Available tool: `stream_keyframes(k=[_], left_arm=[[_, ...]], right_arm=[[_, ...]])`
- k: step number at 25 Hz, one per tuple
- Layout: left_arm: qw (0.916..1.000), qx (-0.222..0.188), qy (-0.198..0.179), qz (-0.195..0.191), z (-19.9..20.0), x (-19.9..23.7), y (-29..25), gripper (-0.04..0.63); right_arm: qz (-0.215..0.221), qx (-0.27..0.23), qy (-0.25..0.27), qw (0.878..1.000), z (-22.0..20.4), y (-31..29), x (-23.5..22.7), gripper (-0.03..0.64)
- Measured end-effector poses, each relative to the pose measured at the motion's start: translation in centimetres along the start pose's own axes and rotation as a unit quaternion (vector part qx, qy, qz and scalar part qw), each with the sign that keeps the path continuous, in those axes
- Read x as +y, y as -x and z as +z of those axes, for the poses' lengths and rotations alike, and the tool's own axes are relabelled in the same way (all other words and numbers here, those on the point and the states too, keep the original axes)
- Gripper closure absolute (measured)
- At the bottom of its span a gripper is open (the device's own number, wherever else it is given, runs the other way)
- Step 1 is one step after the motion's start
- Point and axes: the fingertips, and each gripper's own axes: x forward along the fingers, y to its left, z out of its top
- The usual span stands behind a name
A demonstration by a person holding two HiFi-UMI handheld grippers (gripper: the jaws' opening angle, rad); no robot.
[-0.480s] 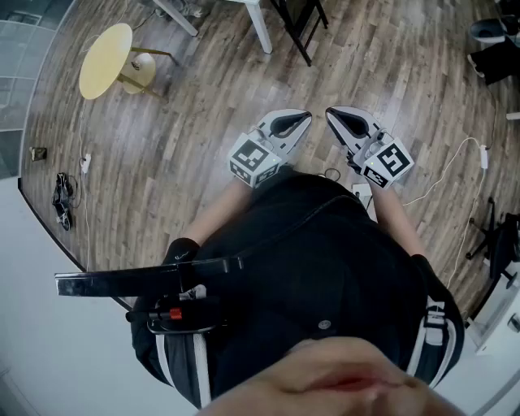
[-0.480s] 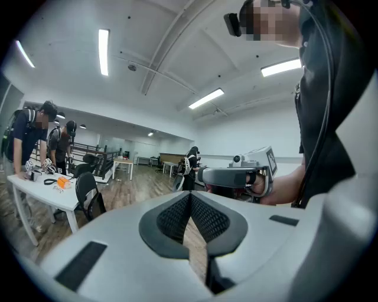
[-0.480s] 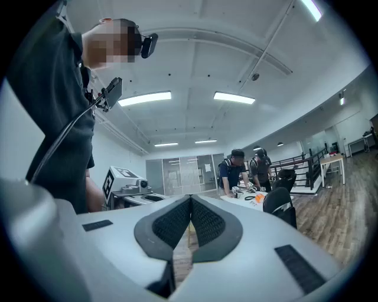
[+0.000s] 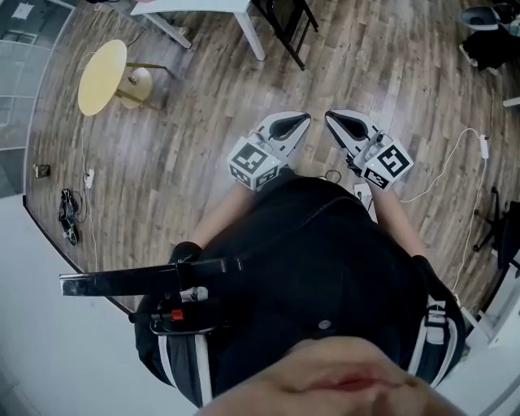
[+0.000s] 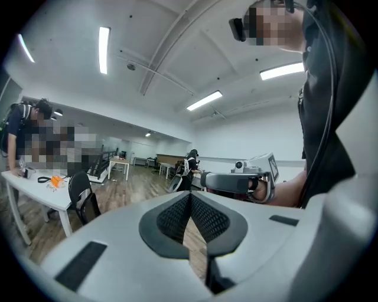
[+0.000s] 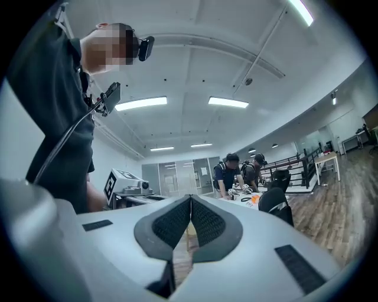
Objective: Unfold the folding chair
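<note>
Currently left gripper [image 4: 305,120] and right gripper [image 4: 331,118] fingers sit pressed together, empty, mid-frame. Dark chair frame [image 4: 291,15] at top edge, well apart; arriving closed risks shoving, not grasping, it.

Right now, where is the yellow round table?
The yellow round table is at the upper left of the head view, on the wooden floor, left of the white table leg.
</note>
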Motion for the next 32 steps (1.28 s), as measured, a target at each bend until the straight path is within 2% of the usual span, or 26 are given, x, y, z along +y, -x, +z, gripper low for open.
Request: stream_keyframes(k=[10,16,23,32], left_arm=[[1.0000,0.005,0.008,0.000,-0.4,-0.6,-0.4,0.591],[0.9998,0.015,0.003,0.010,0.1,1.0,-0.4,0.591],[0.9997,0.021,0.002,0.011,0.6,4.5,0.9,0.592],[0.9998,0.016,-0.001,-0.006,1.5,12.0,2.3,0.591]], right_arm=[[0.004,-0.020,-0.027,0.999,-0.4,1.0,-0.4,0.609],[0.027,-0.003,-0.038,0.999,-0.9,-0.7,-1.0,0.609],[0.025,-0.013,-0.047,0.999,-0.8,-5.3,-1.6,0.609],[-0.010,0.022,-0.028,0.999,-1.4,-12.7,-3.8,0.609]])
